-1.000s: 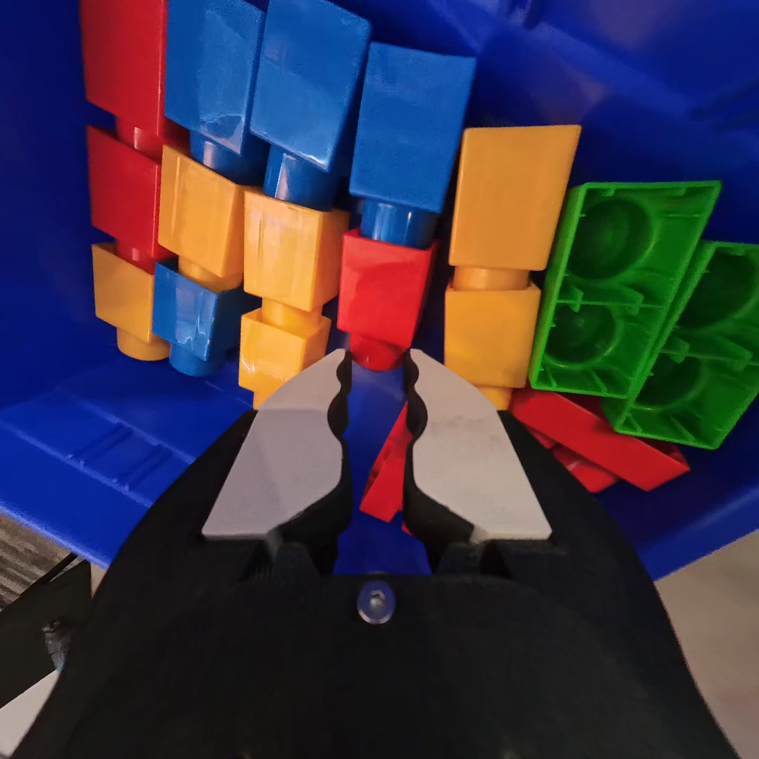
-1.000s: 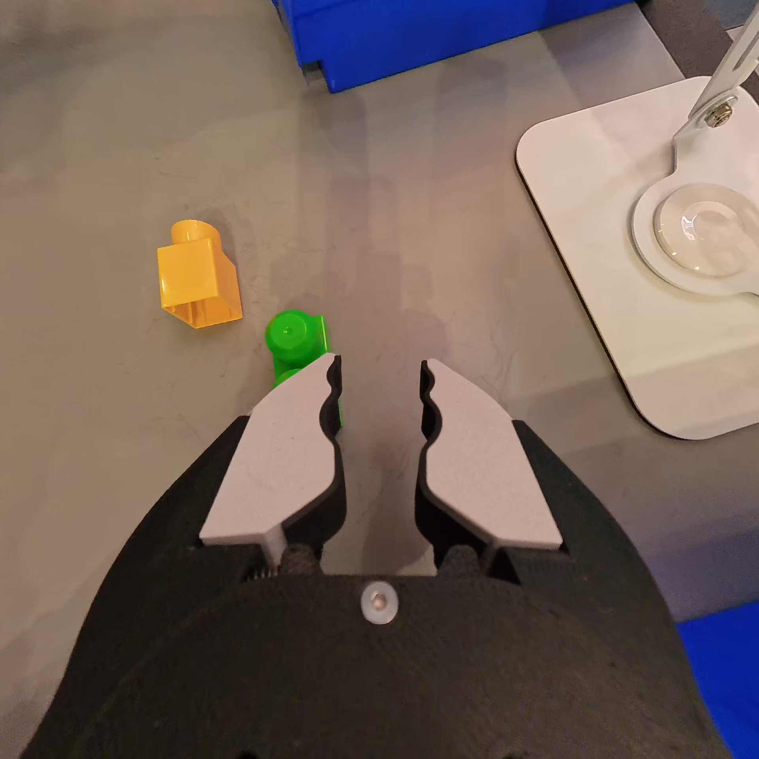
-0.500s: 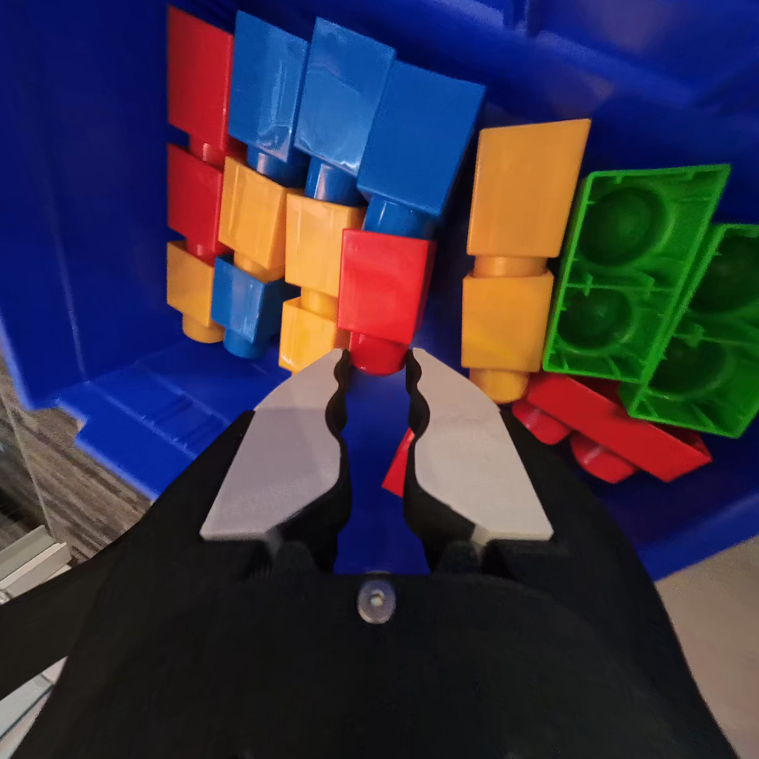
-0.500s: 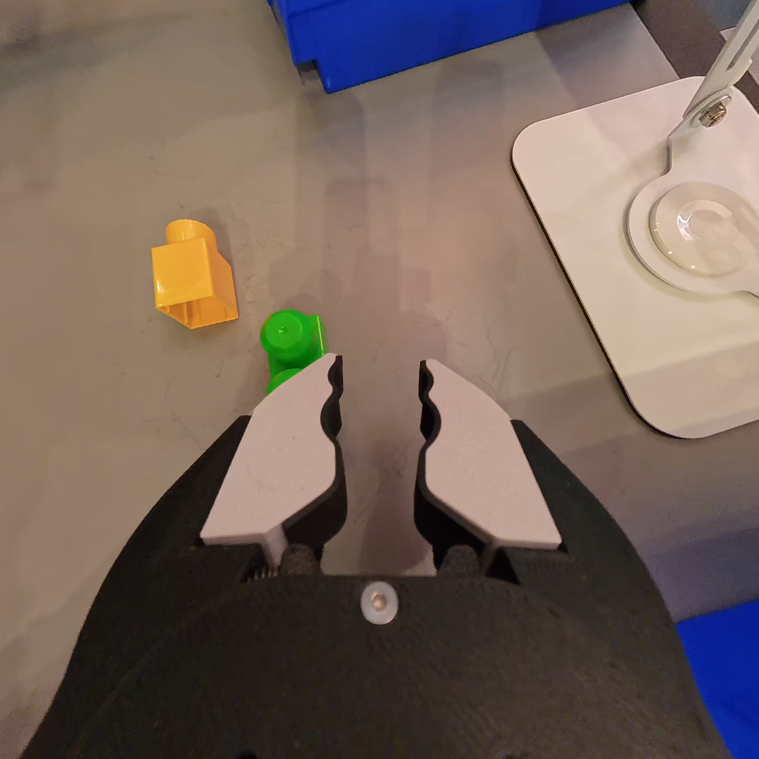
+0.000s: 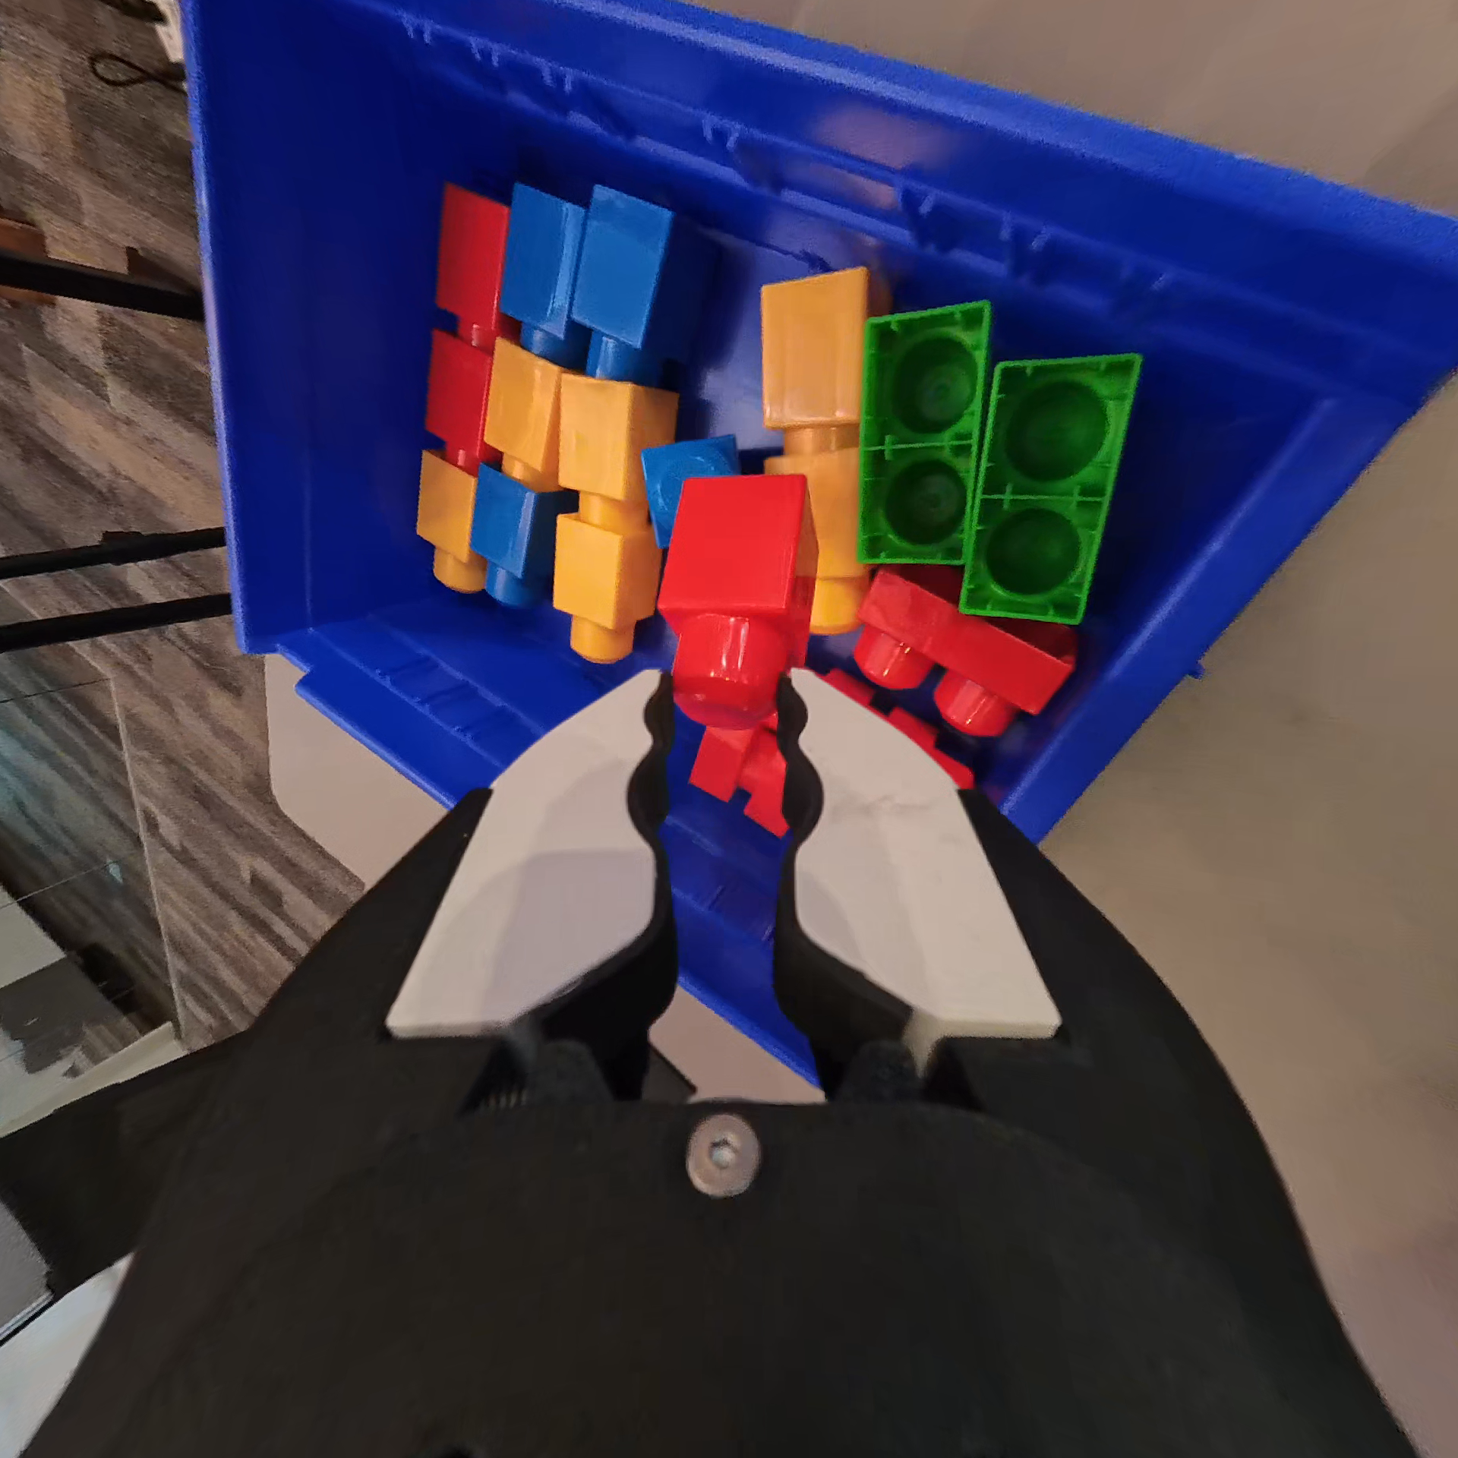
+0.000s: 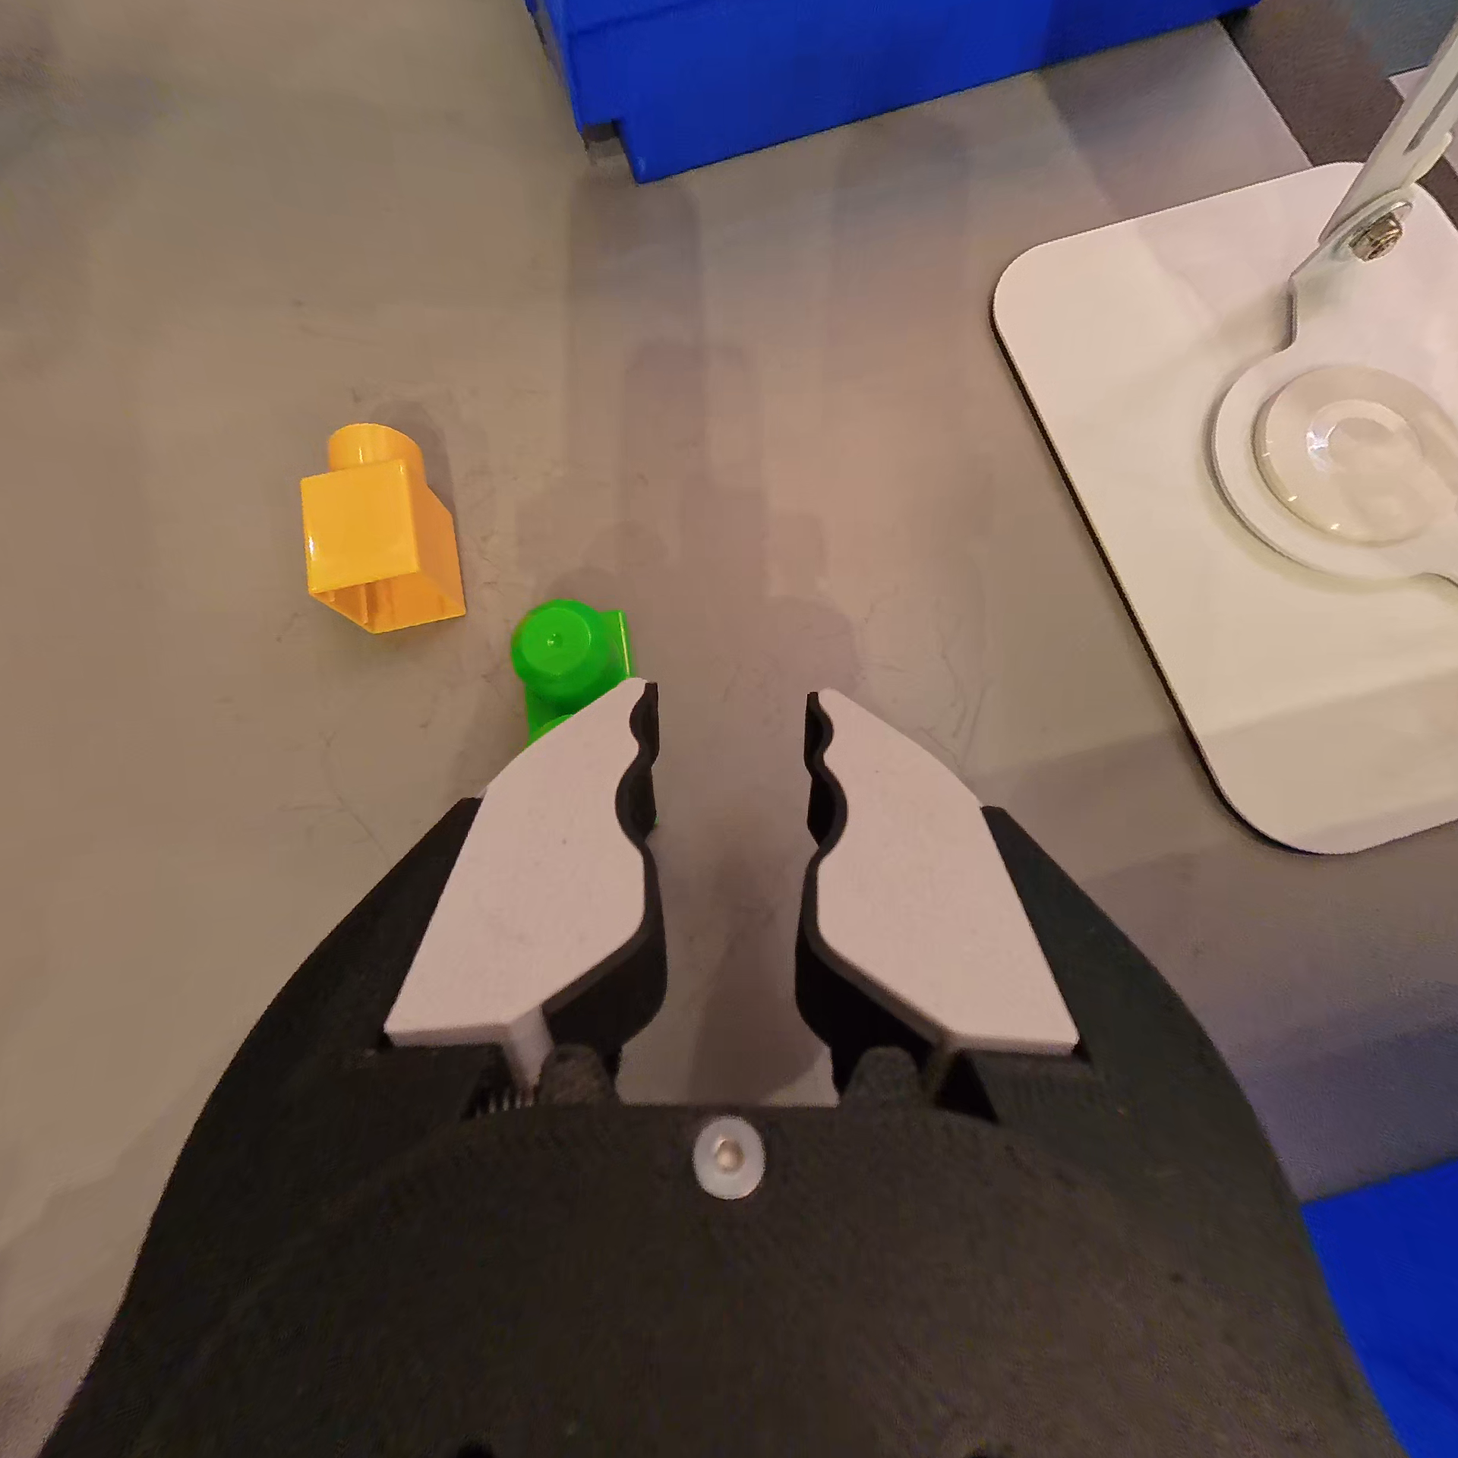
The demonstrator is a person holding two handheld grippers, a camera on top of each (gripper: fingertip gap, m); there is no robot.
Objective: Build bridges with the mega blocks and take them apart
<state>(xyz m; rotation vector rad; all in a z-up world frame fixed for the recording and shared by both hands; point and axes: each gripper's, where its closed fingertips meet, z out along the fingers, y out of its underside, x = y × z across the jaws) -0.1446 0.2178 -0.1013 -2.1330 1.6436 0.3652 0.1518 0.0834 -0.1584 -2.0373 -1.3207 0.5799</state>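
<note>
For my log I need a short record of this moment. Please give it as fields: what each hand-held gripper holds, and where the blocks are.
left hand-held gripper: shut on red block by its stud, above the blue bin
right hand-held gripper: open, holds nothing
in bin: red, blue, yellow, green blocks
on table: yellow block, green block

The grey table [image 6: 789,394] carries a yellow block [image 6: 379,544] lying on its side, a green block [image 6: 564,659] just beside it, a blue bin [image 6: 789,79] at the far edge, and a white stand base [image 6: 1144,473] to the right.
</note>
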